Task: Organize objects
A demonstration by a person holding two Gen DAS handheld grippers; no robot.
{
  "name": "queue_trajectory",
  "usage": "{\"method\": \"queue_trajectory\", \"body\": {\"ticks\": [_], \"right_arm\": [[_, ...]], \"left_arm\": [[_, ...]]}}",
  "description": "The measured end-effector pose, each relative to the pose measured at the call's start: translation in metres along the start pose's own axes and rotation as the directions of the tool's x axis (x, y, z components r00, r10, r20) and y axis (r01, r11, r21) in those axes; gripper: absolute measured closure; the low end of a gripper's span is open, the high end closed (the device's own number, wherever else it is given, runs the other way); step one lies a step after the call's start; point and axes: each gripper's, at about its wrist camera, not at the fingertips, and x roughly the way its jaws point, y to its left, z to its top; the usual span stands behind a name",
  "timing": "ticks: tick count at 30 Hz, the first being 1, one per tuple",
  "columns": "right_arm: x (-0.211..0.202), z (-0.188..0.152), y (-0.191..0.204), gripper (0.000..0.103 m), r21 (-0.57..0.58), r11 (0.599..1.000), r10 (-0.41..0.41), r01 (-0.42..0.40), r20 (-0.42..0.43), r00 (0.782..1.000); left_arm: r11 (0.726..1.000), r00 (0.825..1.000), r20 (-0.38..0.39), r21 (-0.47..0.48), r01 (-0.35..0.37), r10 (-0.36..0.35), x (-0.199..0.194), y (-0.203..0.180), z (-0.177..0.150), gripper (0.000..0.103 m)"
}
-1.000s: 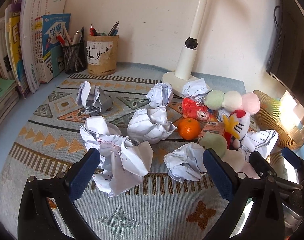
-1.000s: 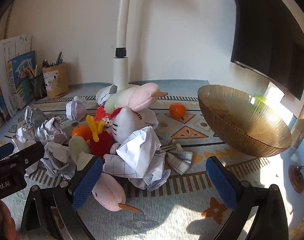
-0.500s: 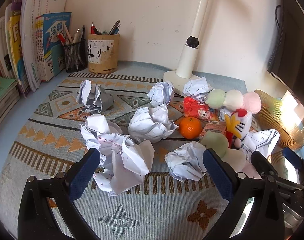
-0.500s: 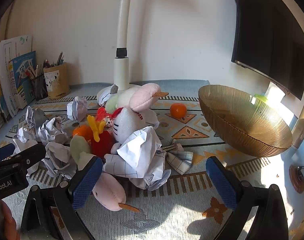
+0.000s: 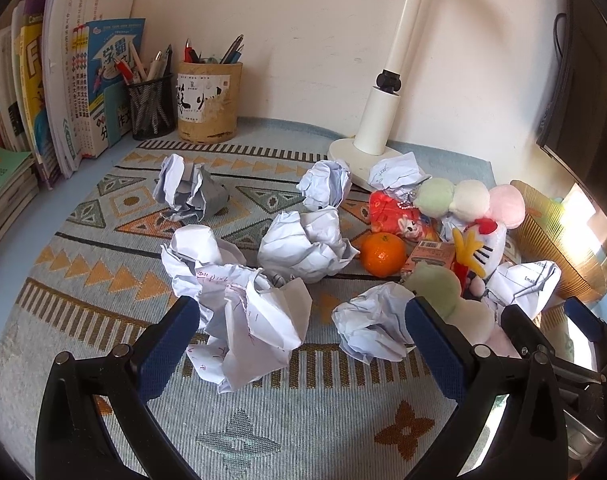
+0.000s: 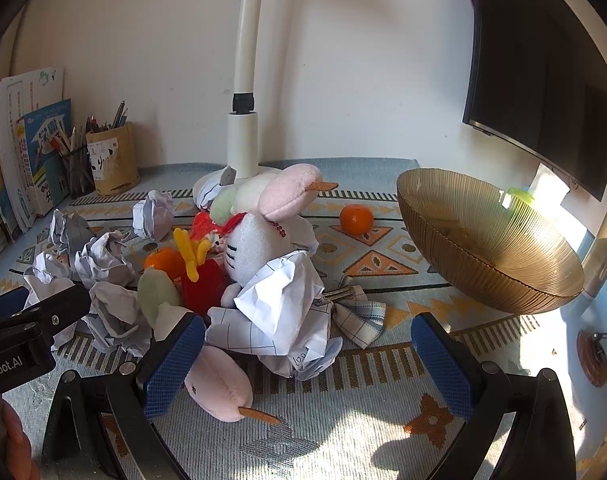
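Observation:
Several crumpled paper balls lie on the patterned mat; the nearest one sits just ahead of my open left gripper, nothing between its fingers. An orange rests beside a red pouch and a heap of plush toys. In the right wrist view my right gripper stands open close to a crumpled checked paper and a white plush. A second orange lies near the amber glass bowl.
A white lamp base stands at the back wall. Pen holders and upright books fill the back left. A dark monitor hangs at the right. A small checked cloth lies by the bowl.
Both views shifted only slightly, as both grippers drifted a little. Nothing was grasped or moved on the mat.

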Motion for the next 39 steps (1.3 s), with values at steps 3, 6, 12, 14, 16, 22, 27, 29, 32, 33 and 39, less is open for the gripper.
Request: {"method": "queue_trajectory", "body": {"ticks": [3,6,12,14,16,22,27,29,32,33,39], "right_arm": [[0.000,0.000,0.000,0.000,-0.001,1.000,-0.001,0.001,-0.001,1.000],[0.000,0.000,0.000,0.000,-0.002,1.000,-0.001,0.001,-0.003,1.000],[0.000,0.000,0.001,0.000,-0.003,1.000,-0.001,0.001,0.002,1.000],[-0.002,0.000,-0.001,0.000,0.006,1.000,-0.003,0.003,0.010,1.000],[-0.010,0.000,-0.008,0.000,0.037,0.999,0.013,-0.015,0.048,0.999],[-0.030,-0.002,-0.019,0.000,0.054,0.975,0.208,-0.216,0.120,0.971],[-0.043,-0.011,0.012,0.020,-0.070,0.944,0.326,-0.323,0.042,0.944],[-0.040,-0.010,0.025,0.020,-0.078,0.908,0.411,-0.412,-0.024,0.911],[-0.034,-0.002,0.050,0.024,-0.106,0.859,0.492,-0.500,-0.093,0.865],[-0.031,0.000,0.062,0.024,-0.146,0.848,0.496,-0.509,-0.119,0.860],[0.011,0.002,0.098,0.024,-0.244,0.874,0.375,-0.420,-0.210,0.903]], "left_arm": [[1.000,1.000,-0.002,-0.004,0.003,-0.003,0.000,0.001,0.000,0.001],[1.000,1.000,-0.006,-0.010,0.009,-0.009,0.001,0.003,0.000,0.001],[1.000,1.000,-0.008,-0.017,0.011,-0.011,0.001,0.003,0.000,0.001],[1.000,1.000,-0.005,-0.023,0.011,-0.011,0.000,0.005,0.000,0.001],[0.999,1.000,0.002,-0.039,0.016,-0.016,-0.002,0.009,0.000,0.001],[0.994,1.000,0.020,-0.103,0.024,-0.022,-0.026,0.046,-0.005,0.001],[0.995,0.994,-0.053,-0.054,0.089,-0.092,-0.038,0.087,0.005,0.001],[0.989,0.982,-0.115,-0.034,0.144,-0.147,-0.031,0.091,0.009,0.001],[0.979,0.968,-0.151,-0.048,0.197,-0.202,-0.015,0.088,0.016,0.001],[0.980,0.965,-0.172,-0.052,0.194,-0.200,-0.006,0.085,0.018,0.001],[0.956,0.921,-0.253,-0.075,0.285,-0.295,0.035,0.066,0.017,0.001]]}}
